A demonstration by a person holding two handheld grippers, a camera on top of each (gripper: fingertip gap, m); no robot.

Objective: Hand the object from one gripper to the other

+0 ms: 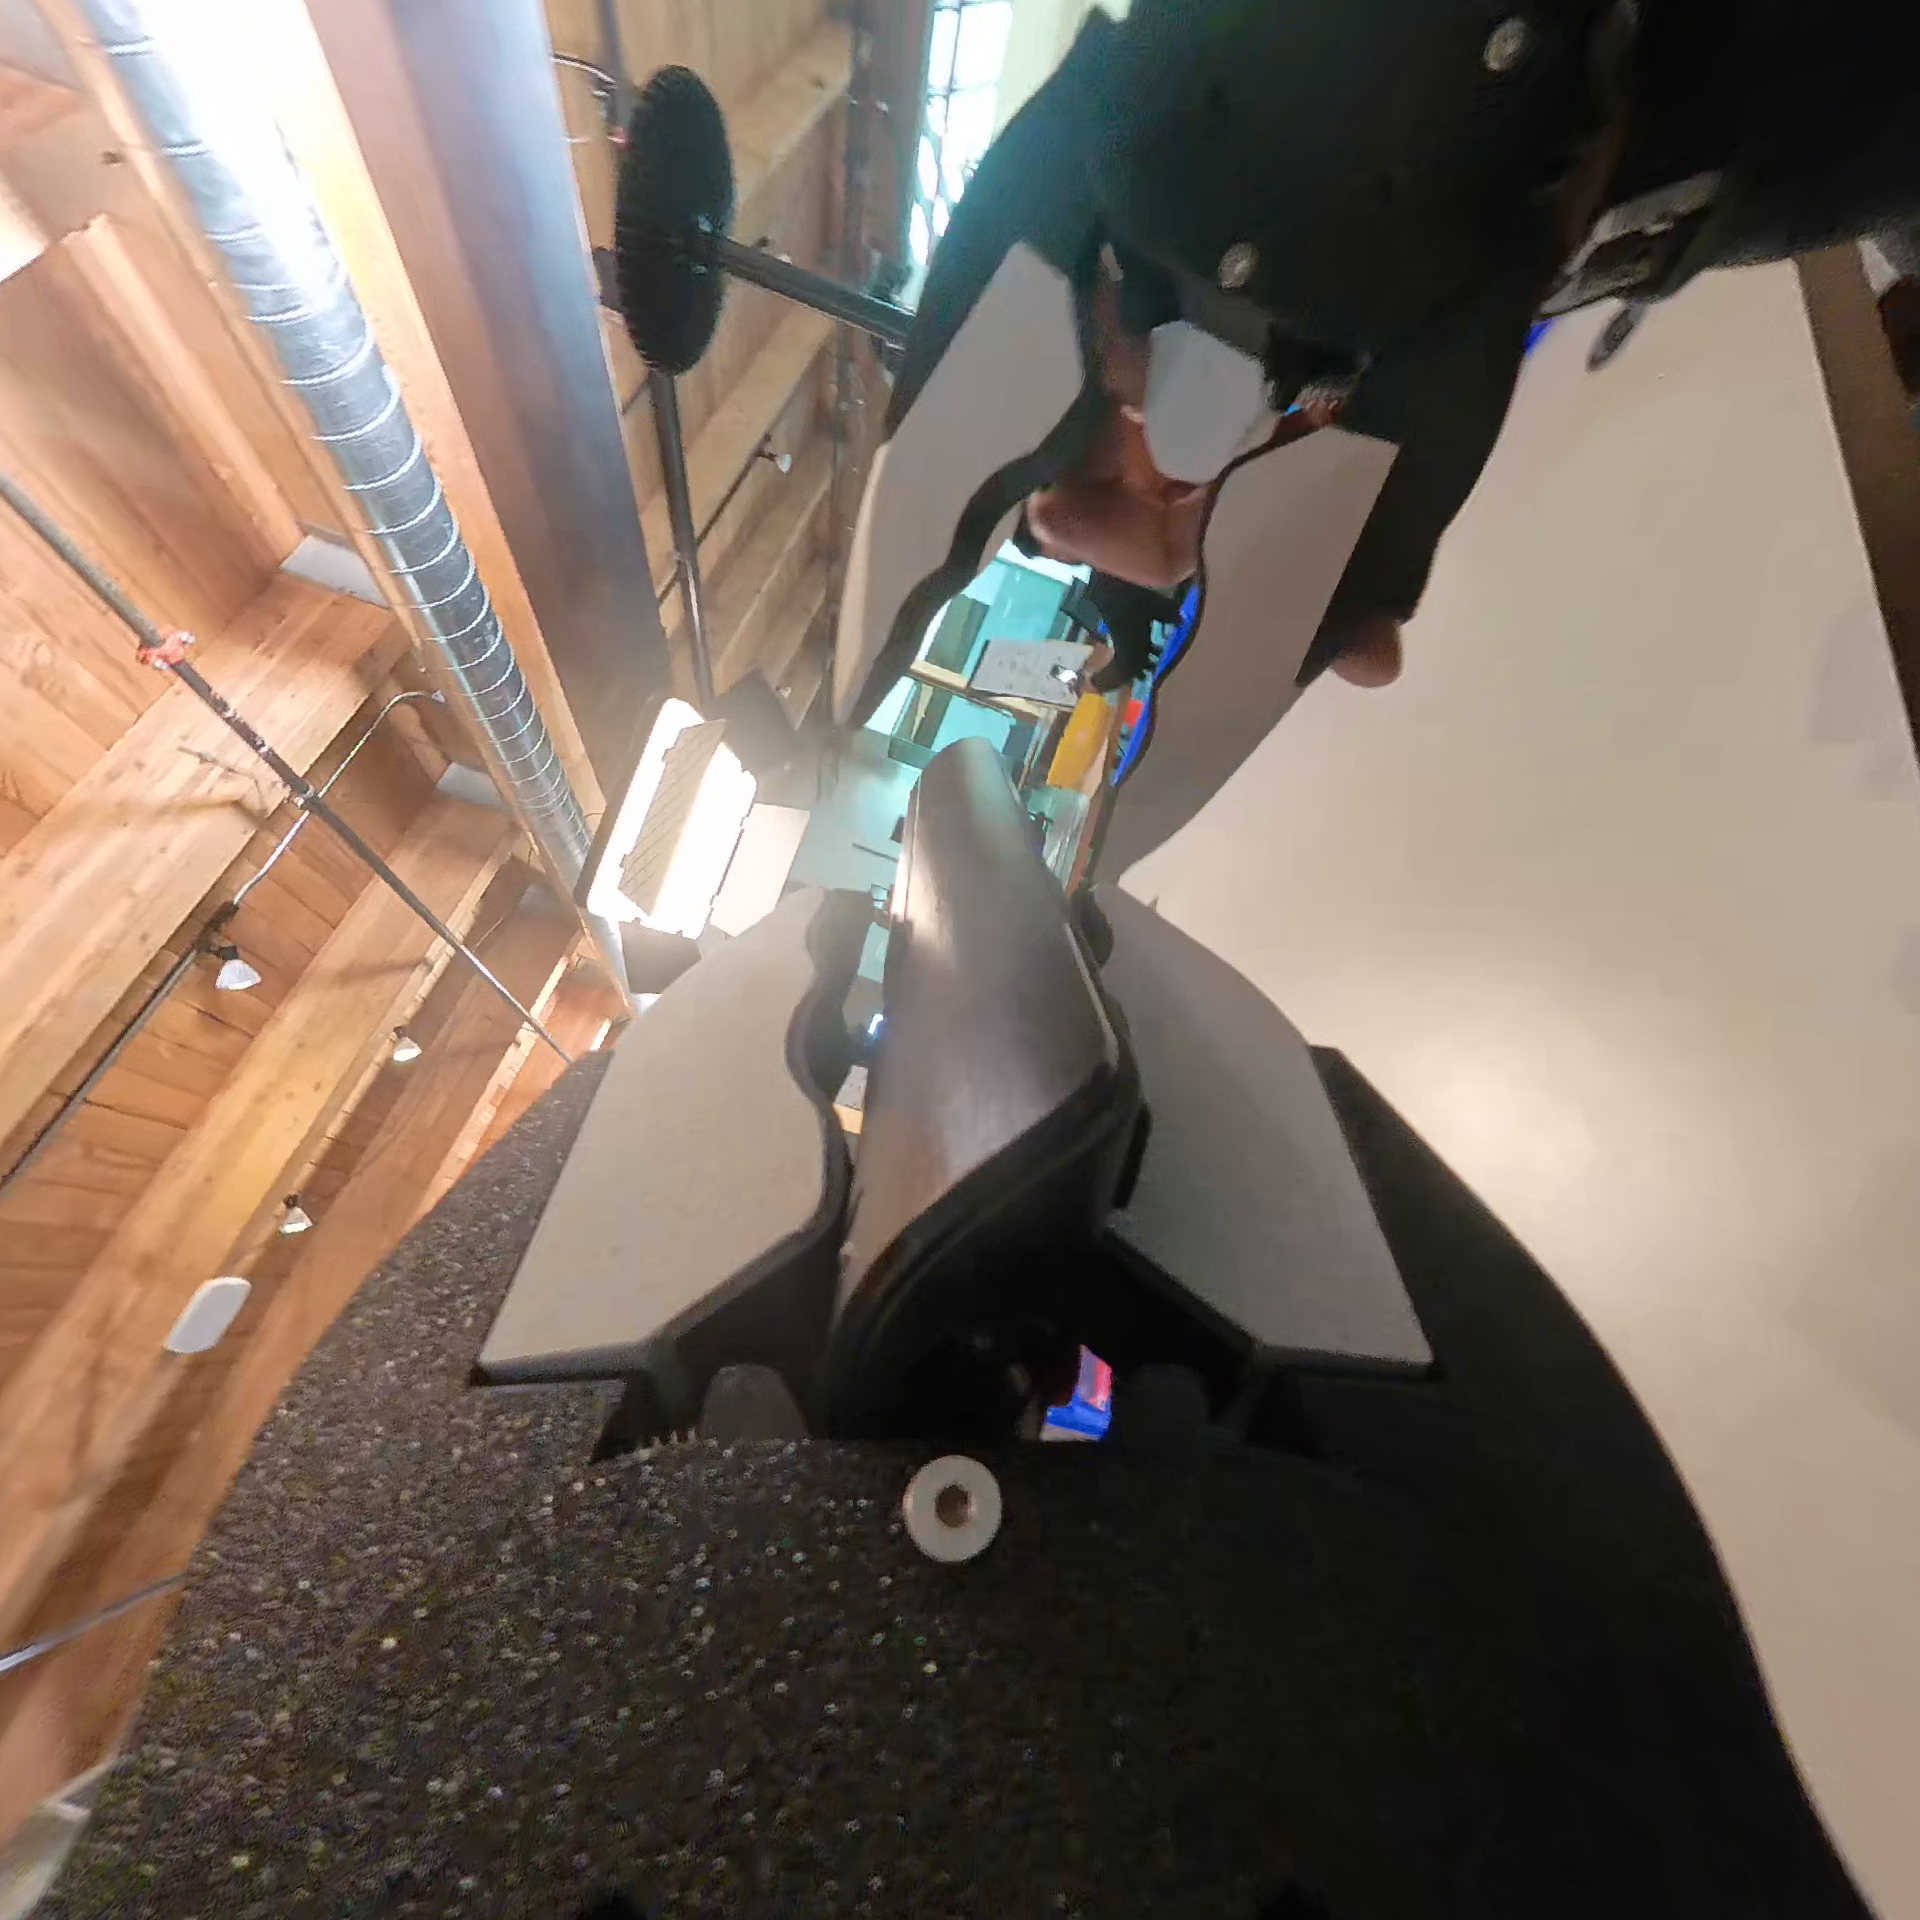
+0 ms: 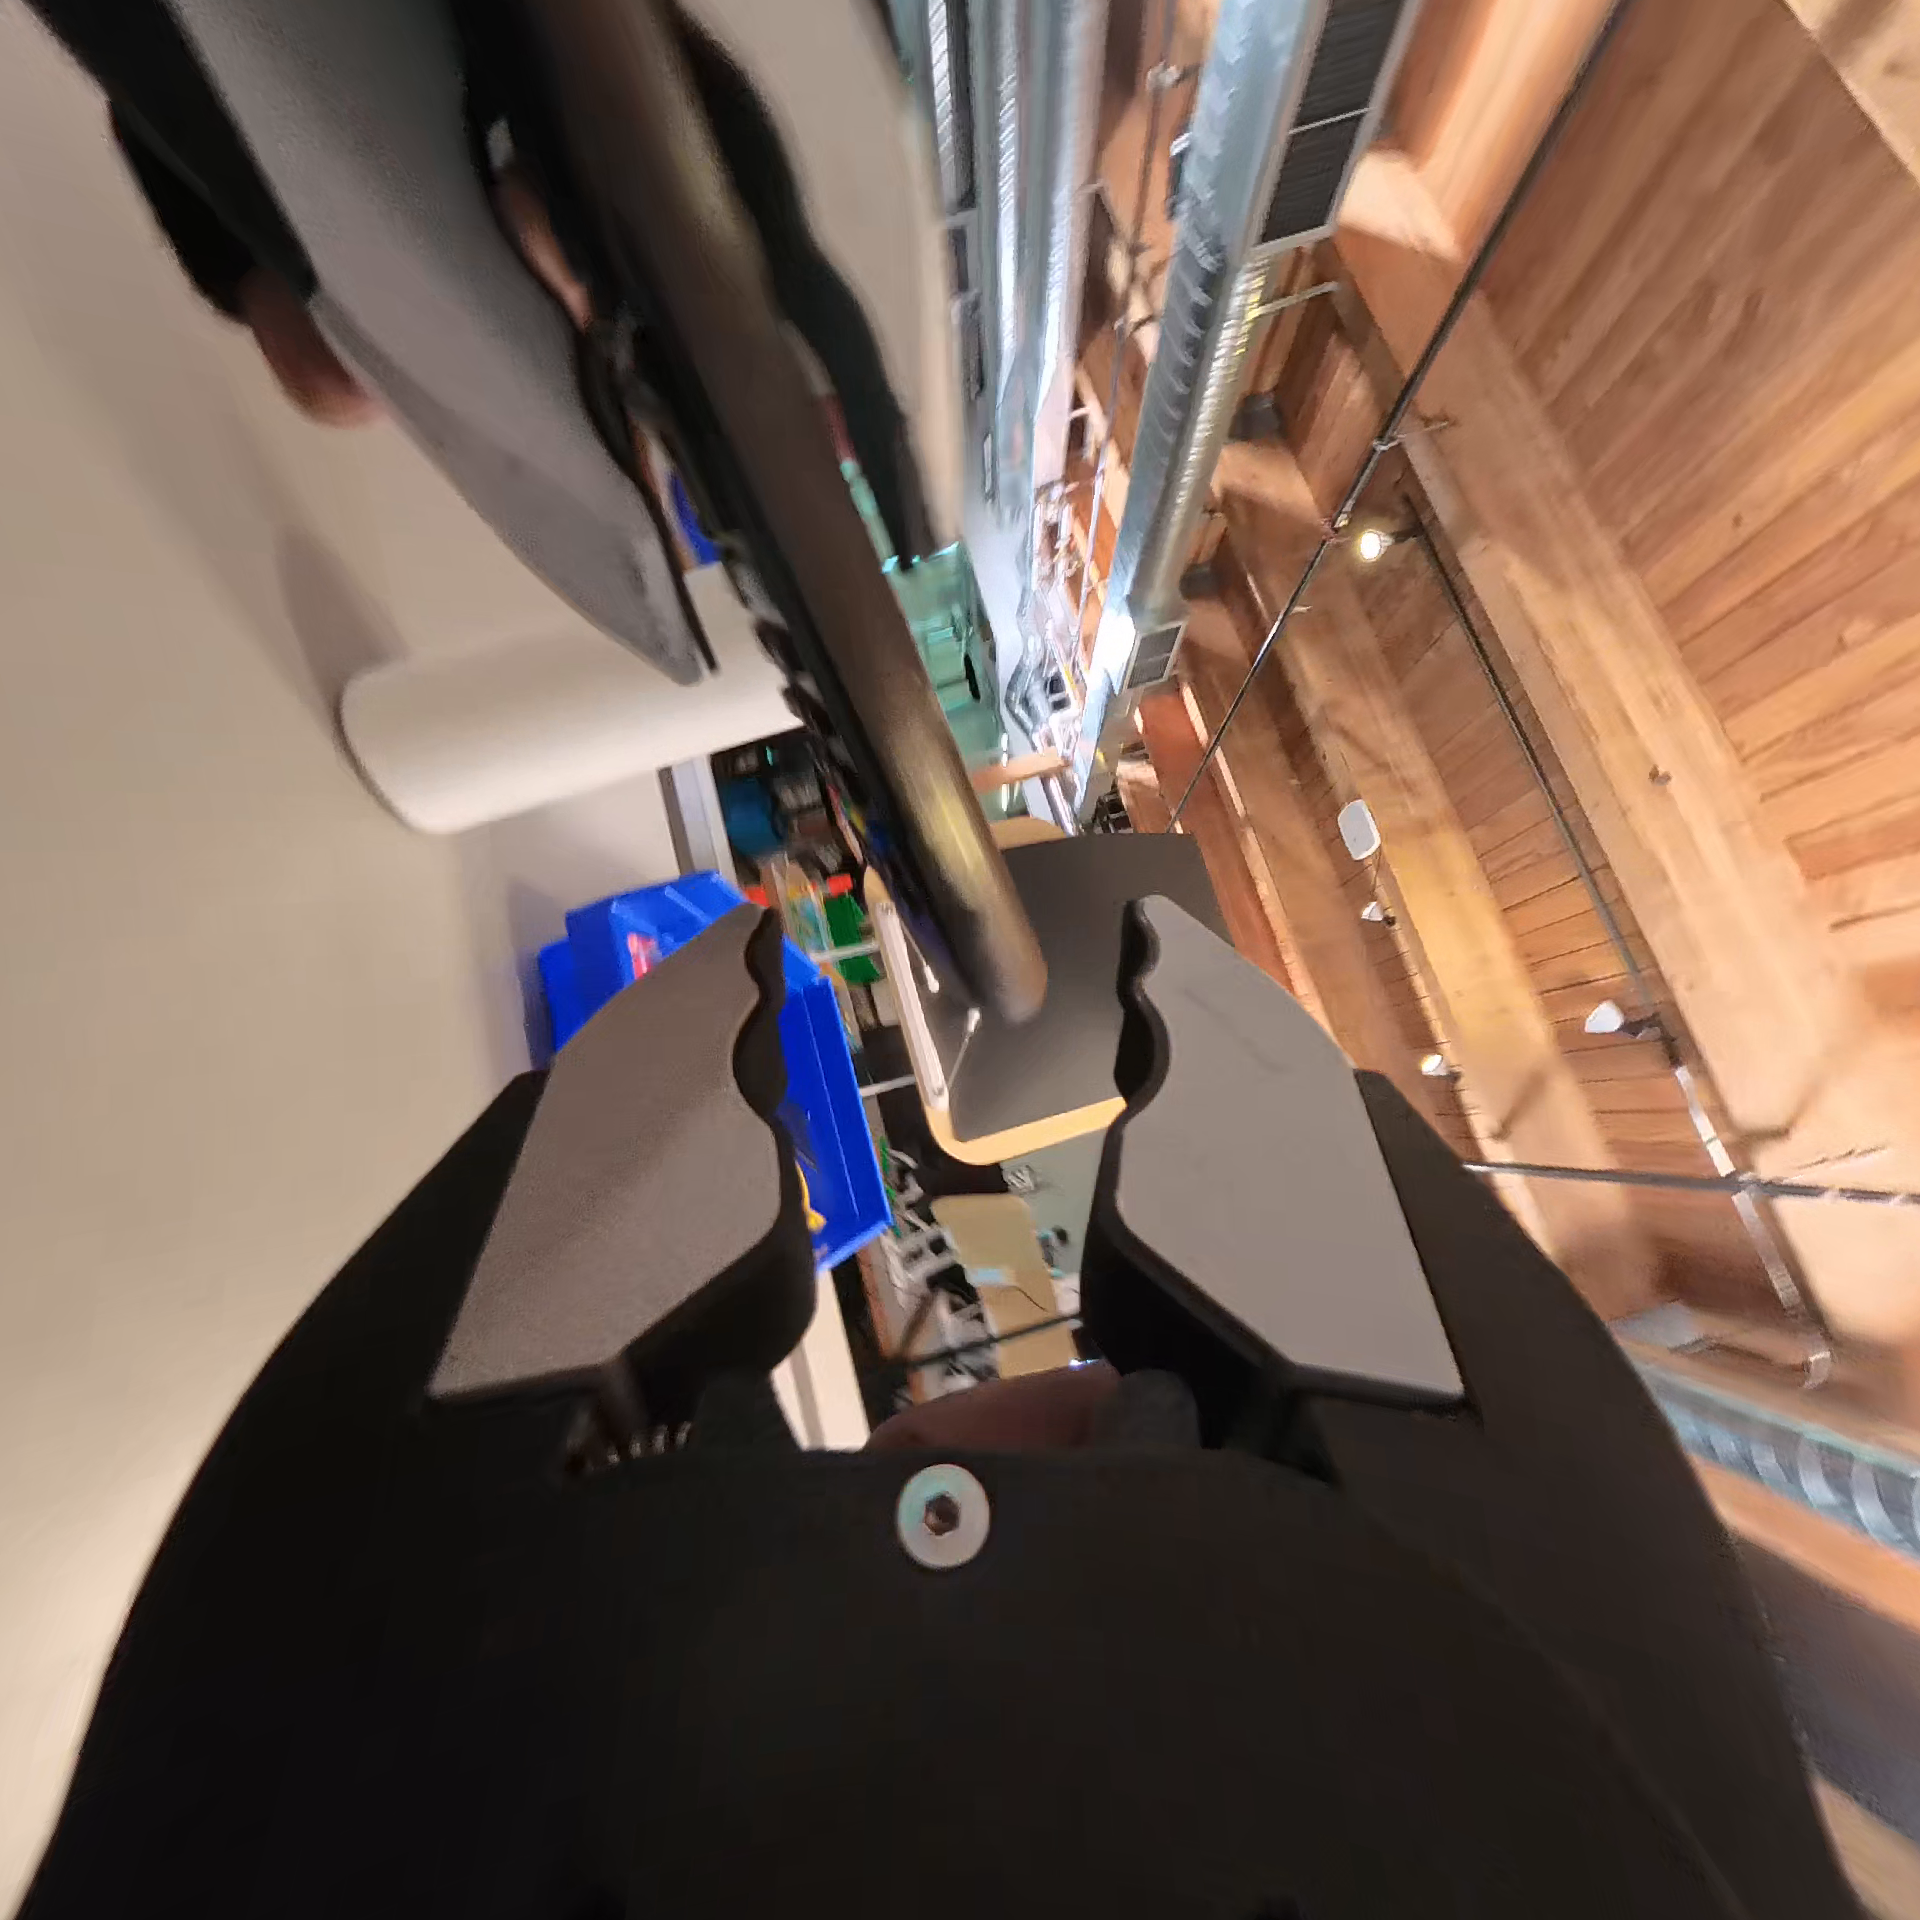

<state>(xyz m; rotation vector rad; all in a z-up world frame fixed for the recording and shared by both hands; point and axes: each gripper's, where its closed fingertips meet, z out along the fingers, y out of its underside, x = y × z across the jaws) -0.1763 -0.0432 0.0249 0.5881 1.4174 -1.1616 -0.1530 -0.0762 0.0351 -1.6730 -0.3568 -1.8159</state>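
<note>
My left gripper (image 1: 956, 925) is shut on a long dark flat object (image 1: 977, 1039), which sticks out forward past its fingertips. In the left wrist view my right gripper (image 1: 992, 779) faces it from farther off, open, with the object's far tip level with its fingertips. In the right wrist view my right gripper (image 2: 951, 920) is open and empty. The dark object (image 2: 831, 571) comes down from the upper left, and its tip sits in the gap between my right fingers without touching either. A grey finger of the left gripper (image 2: 468, 395) shows at the top left.
Both views are rolled sideways. A white table (image 1: 1558, 935) lies to one side, also in the right wrist view (image 2: 156, 935). A blue bin (image 2: 831, 1091) and a white roll (image 2: 540, 738) stand at its far edge. A person's hand (image 1: 1122, 520) holds the right gripper. A bright light panel (image 1: 675, 831) stands beyond.
</note>
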